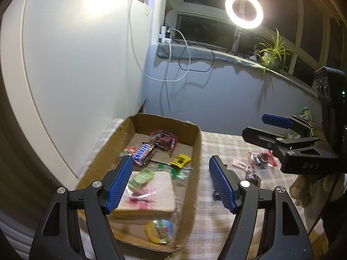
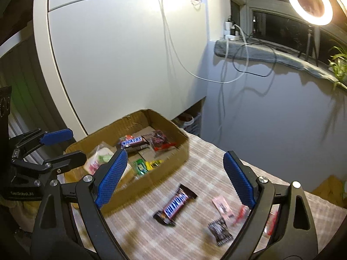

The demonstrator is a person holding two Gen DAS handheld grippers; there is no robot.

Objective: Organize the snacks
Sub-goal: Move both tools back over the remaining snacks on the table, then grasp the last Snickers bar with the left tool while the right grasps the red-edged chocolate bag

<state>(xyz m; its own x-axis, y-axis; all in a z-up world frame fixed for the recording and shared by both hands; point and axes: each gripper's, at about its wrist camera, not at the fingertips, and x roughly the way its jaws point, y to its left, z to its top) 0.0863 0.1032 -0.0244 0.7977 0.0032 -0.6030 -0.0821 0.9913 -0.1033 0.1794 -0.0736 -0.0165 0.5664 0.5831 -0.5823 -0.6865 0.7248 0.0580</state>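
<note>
A cardboard box point(image 1: 196, 151) point(image 2: 164, 162) holds several snacks: a Snickers bar point(image 1: 142, 153) point(image 2: 132, 142), a dark red packet point(image 1: 162, 139), a yellow packet point(image 1: 181, 160), a pink-white pack point(image 1: 149, 195) and a yellow cup point(image 1: 159, 230). My left gripper point(image 1: 171, 186) is open and empty above the box's right wall. My right gripper point(image 2: 175, 182) is open and empty above a loose Snickers bar point(image 2: 175, 203) on the checked cloth. A pink sachet point(image 2: 222, 205), a dark wrapped candy point(image 2: 219, 230) and a red packet point(image 2: 240, 214) lie nearby.
The checked tablecloth point(image 1: 216, 216) covers the table. A white cabinet point(image 2: 119, 54) stands behind the box. Cables point(image 1: 173, 65) hang from the windowsill, where a ring light point(image 1: 244, 10) and a plant point(image 1: 272, 54) stand. Loose snacks point(image 1: 260, 159) lie right of the box.
</note>
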